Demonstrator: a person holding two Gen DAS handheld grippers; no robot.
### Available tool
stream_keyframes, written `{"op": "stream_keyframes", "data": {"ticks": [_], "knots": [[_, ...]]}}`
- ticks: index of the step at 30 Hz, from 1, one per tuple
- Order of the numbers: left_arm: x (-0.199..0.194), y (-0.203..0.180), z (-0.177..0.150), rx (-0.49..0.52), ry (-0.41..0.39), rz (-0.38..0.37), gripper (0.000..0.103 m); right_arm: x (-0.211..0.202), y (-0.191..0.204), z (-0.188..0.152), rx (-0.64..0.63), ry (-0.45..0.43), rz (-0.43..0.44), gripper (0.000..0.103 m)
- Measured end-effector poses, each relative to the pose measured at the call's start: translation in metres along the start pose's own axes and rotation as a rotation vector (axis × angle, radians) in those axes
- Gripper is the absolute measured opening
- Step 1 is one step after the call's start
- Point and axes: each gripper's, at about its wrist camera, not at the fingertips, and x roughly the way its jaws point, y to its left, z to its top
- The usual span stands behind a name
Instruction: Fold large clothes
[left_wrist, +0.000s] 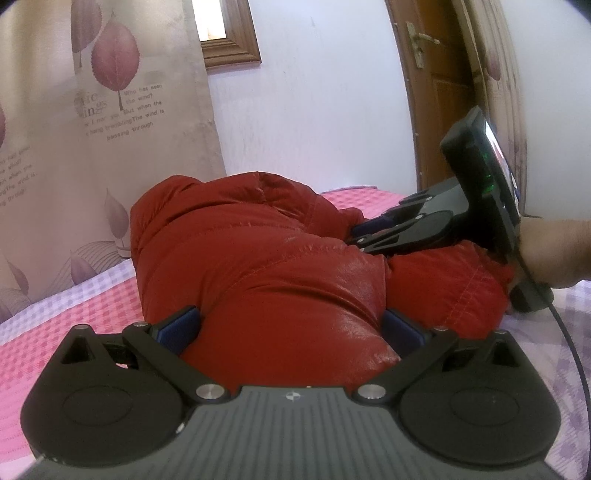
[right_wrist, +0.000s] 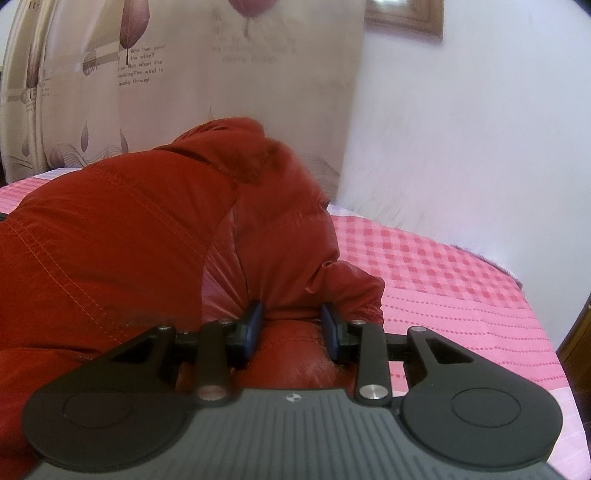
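Note:
A red puffer jacket (left_wrist: 258, 258) lies bunched on a pink checked bed (left_wrist: 66, 325). My left gripper (left_wrist: 291, 325) is wide open, with a thick fold of the jacket bulging between its blue pads (left_wrist: 177, 328). My right gripper (right_wrist: 293, 325) has its blue pads (right_wrist: 253, 325) pressed on a narrower fold of the jacket (right_wrist: 122, 236) at its right end. The right gripper also shows in the left wrist view (left_wrist: 369, 232), lying on the jacket's far right side, held by a hand (left_wrist: 554, 254).
A beige curtain (left_wrist: 92, 147) with leaf prints hangs behind the bed on the left. A white wall (left_wrist: 314, 110) and a wooden door (left_wrist: 439, 92) stand behind. A black cable (left_wrist: 572, 339) trails from the right gripper. Pink bedspread (right_wrist: 443, 288) extends to the right.

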Motion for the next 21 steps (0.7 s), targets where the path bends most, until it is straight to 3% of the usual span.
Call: {"op": "stream_keyframes", "data": {"ticks": [13, 21], "knots": [[0.003, 0.003, -0.012, 0.006, -0.027, -0.009, 0.103, -0.004, 0.004, -0.001, -0.01, -0.012, -0.016, 0.033], [0.004, 0.002, -0.007, 0.014, 0.008, -0.002, 0.103, -0.006, 0.005, -0.003, -0.009, -0.019, -0.023, 0.033]]}}
